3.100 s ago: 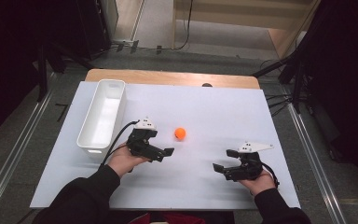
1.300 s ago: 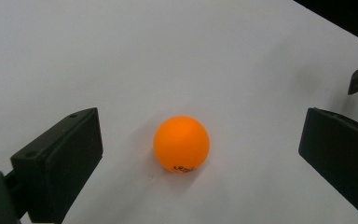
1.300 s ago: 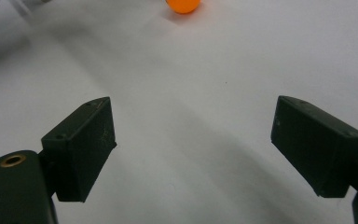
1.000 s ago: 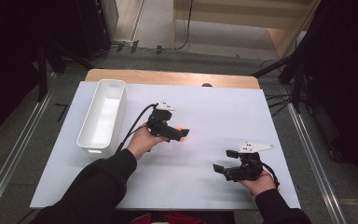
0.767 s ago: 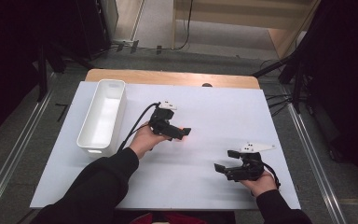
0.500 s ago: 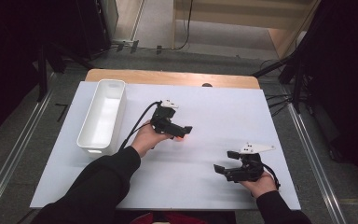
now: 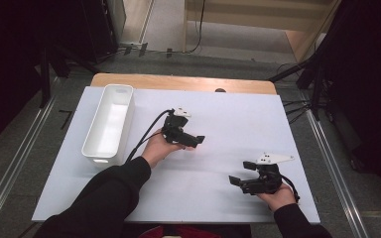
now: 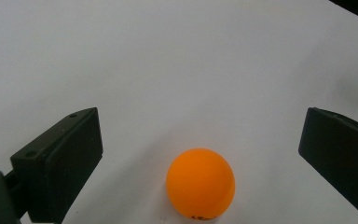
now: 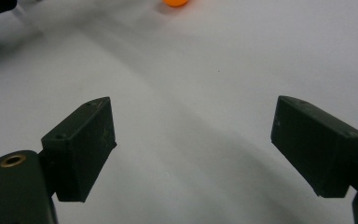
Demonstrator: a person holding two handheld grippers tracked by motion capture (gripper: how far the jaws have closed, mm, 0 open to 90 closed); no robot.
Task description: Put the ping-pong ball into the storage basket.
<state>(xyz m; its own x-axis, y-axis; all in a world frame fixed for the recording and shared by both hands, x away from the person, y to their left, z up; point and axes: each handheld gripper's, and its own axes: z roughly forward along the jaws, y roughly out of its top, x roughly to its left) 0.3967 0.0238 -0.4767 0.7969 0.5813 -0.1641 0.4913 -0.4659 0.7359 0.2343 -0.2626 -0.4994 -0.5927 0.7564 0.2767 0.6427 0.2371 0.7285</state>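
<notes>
An orange ball (image 8: 200,189) lies on the white table sheet (image 7: 238,119). It sits low between the wide-apart jaws of my left gripper (image 8: 200,126), touching neither. Seen from above, the left gripper (image 7: 194,141) is held near the middle of the table, jaws pointing right, and it covers the ball. My right gripper (image 7: 240,173) rests near the front right, open, with nothing between its jaws (image 9: 191,112). The ball (image 9: 176,2) also peeks in at the top edge of the right gripper view.
A long white tray (image 7: 93,148), with nothing in it, stands lengthwise along the left side of the sheet. A wooden strip (image 7: 178,82) runs along the table's back edge. Dark floor and stands surround the table.
The left gripper has moved forward and right from the front of the table to over the ball, and in the last second edged slightly right. The right gripper has stayed put.
</notes>
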